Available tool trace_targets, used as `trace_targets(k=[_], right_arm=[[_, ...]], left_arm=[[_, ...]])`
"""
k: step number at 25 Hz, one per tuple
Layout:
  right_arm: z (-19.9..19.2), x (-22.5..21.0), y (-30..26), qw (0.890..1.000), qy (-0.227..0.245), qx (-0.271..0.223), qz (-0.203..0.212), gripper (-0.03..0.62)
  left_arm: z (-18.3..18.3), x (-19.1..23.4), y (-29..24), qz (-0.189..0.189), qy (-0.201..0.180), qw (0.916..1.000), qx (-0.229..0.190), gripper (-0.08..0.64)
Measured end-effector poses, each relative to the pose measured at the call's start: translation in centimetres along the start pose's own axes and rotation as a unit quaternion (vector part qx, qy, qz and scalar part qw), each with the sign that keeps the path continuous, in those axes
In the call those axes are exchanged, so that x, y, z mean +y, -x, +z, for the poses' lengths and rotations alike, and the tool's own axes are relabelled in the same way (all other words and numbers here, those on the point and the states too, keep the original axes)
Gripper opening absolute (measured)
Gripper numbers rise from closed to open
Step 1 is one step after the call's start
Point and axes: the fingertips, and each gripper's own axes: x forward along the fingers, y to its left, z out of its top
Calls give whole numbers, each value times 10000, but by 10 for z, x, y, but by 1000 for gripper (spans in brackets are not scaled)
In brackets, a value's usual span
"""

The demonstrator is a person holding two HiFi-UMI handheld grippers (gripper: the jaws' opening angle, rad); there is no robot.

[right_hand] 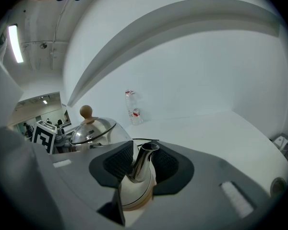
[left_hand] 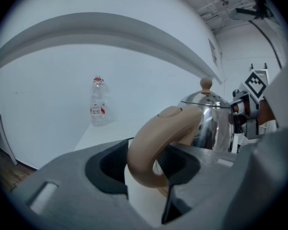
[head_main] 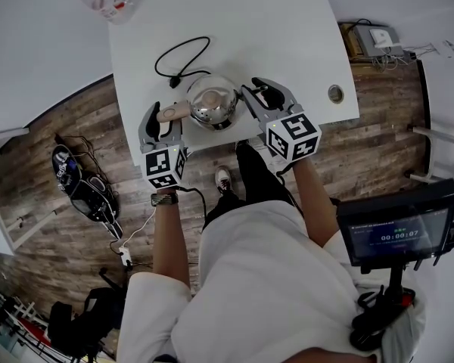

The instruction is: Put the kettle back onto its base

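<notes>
Kettle [head_main: 212, 100] sits on the table [head_main: 287, 21], seemingly on its base; my left gripper [head_main: 160, 118] spreads loosely round the handle [left_hand: 158, 143], right gripper [head_main: 257, 89] open about the spout [right_hand: 143, 159]; I'd withdraw both straight back, snagging neither.

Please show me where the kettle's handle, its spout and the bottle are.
handle [left_hand: 150, 145], left gripper view, curved middle
spout [right_hand: 141, 162], right gripper view, metal tube
bottle [left_hand: 97, 109], left gripper view, label
</notes>
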Motion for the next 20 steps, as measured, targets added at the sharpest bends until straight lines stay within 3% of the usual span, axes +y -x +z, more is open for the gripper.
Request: trace_targets(k=[5,14,20], right_arm=[[5,-5,10,10000,11,-25,-90,129],[14,-11,30,9989,2,-149,-455,135],[18,-8,44,9978,-19,-205,-629,138]], left_arm=[[4,-2,5,58,-189,9998,59,222],[7,-9,19,-83,-380,9992,109,224],[8,-9,31,14,-755,9969,220,224]])
